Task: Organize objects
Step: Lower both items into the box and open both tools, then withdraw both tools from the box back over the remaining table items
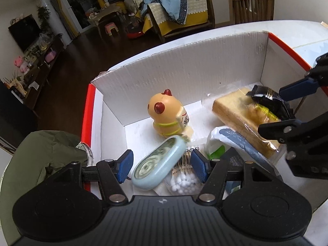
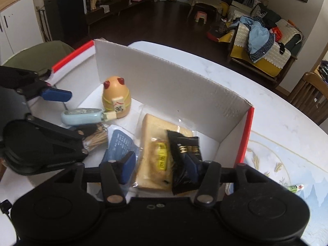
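In the white box (image 2: pixel 184 94) on the bench (image 2: pixel 276 123), the right gripper (image 2: pixel 162 167) stands released over the black packet (image 2: pixel 184 160) lying on the wrapped bread (image 2: pixel 151 149); the left gripper (image 1: pixel 161 165) stands released around the pale blue case (image 1: pixel 155 164) at the box's left end.

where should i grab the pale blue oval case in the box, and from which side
Grip the pale blue oval case across its narrow width, at mid-length, coming from above. It lies flat and long, one end near the chick toy, cotton swabs alongside. The left gripper already straddles it, jaws apart.
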A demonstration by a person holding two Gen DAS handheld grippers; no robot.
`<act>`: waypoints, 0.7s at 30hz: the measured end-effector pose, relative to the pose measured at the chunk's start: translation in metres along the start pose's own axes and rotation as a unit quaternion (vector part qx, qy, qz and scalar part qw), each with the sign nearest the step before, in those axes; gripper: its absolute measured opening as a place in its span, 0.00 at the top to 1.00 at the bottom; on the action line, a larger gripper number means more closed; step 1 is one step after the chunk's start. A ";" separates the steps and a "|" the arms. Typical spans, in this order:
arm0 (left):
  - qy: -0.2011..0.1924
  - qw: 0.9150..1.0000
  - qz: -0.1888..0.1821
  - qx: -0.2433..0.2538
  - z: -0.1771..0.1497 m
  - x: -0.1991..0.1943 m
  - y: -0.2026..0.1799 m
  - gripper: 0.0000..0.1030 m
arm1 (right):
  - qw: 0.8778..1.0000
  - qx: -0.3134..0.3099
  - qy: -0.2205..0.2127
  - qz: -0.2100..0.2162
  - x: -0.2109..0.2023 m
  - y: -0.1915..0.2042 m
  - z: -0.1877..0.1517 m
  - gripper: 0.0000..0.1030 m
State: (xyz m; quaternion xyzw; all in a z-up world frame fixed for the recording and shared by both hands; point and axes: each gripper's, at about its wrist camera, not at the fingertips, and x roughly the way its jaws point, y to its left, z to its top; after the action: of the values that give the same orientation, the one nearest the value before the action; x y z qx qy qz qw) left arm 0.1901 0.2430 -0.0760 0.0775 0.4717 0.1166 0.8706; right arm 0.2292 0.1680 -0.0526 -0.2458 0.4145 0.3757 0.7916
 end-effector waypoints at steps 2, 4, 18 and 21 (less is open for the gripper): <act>0.003 1.000 0.000 0.006 0.000 0.000 -0.001 0.38 | 1.000 -0.001 -0.006 0.005 -0.006 0.000 -0.002 0.44; 0.003 1.000 -0.002 0.008 -0.001 0.000 -0.002 0.34 | 1.000 0.000 -0.013 0.011 -0.013 -0.001 -0.003 0.39; -0.019 0.999 -0.032 -0.032 -0.006 -0.026 0.000 0.25 | 0.998 0.009 -0.053 0.038 -0.053 -0.018 -0.014 0.27; -0.028 0.998 -0.039 -0.040 -0.007 -0.038 0.000 0.25 | 0.997 0.007 -0.062 0.047 -0.062 -0.020 -0.018 0.25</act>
State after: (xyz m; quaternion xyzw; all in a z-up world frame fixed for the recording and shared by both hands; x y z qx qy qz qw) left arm 0.1642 0.2327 -0.0497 0.0271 0.4444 0.0995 0.8899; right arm 0.2135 0.1195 -0.0090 -0.1973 0.3785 0.4241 0.7987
